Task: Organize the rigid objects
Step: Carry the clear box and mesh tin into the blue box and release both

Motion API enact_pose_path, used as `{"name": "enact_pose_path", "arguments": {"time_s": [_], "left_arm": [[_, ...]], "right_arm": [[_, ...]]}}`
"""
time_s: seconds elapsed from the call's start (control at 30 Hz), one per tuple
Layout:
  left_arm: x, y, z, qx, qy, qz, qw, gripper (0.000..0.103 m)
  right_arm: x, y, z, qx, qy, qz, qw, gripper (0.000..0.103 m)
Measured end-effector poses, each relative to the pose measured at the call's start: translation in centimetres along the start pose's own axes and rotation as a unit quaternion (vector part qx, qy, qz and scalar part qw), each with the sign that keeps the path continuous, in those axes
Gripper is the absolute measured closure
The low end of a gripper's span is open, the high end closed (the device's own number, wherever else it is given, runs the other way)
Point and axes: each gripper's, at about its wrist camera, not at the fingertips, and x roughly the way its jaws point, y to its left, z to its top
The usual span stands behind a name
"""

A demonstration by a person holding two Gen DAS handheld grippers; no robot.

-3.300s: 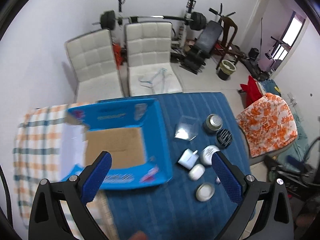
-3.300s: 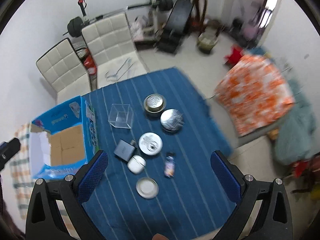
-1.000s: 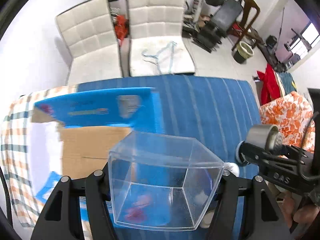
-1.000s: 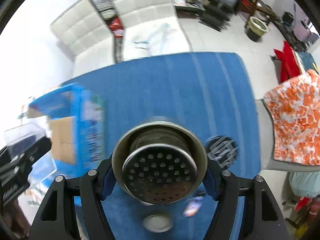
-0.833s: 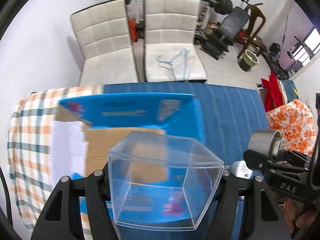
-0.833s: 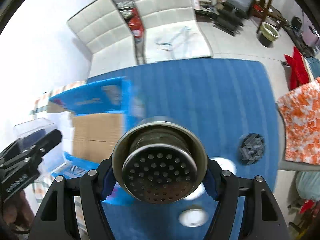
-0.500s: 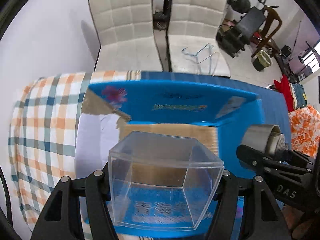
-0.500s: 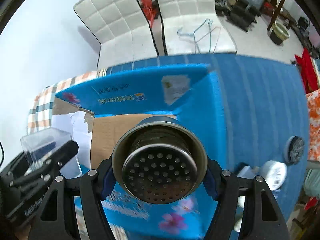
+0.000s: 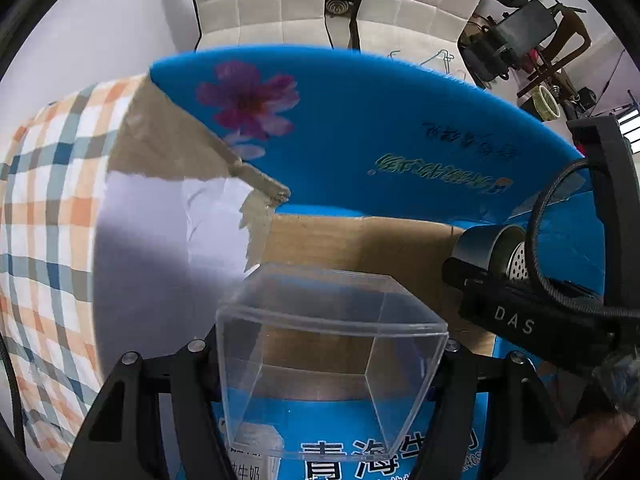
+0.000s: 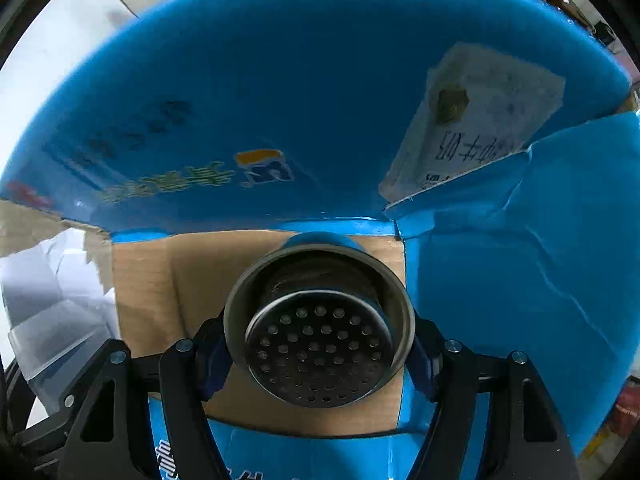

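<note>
While the left gripper (image 9: 330, 356) clamps the clear plastic box (image 9: 328, 344) and the right gripper (image 10: 318, 354) the perforated metal tin (image 10: 318, 336), both hang over the blue carton (image 9: 360, 128); lower the 2 onto separate patches of cardboard floor (image 10: 192, 276) before letting go.

Left tongs (image 9: 332, 354) clamp a clear plastic box (image 9: 328, 356) at 6 o'clock, over the open blue carton (image 9: 360, 128). Right tongs (image 9: 516, 280) at 3 o'clock grip a perforated metal can (image 9: 494, 246). Plaid cloth (image 9: 44, 200) at 9 o'clock.
</note>
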Motion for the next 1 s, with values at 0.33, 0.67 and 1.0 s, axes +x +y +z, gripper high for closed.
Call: {"name": "enact_pose_path", "arguments": {"time_s": [0.33, 0.67, 1.0], "left_arm": [[1.2, 0.6, 1.2, -0.031, 0.023, -0.051, 0.9980, 0.039], [3.1, -2.0, 4.0, -0.025, 0.043, -0.104, 0.9933, 0.039], [1.8, -3.2, 4.9, -0.012, 0.046, -0.081, 0.9956, 0.020]], "right_arm": [[-3.8, -1.4, -0.6, 0.033, -0.017, 0.050, 0.998, 0.008], [-6.0, -1.6, -1.7, 0.044, -0.041, 0.030, 0.998, 0.008], [-6.9, -3.2, -0.3, 0.053, -0.041, 0.023, 0.998, 0.008]]}}
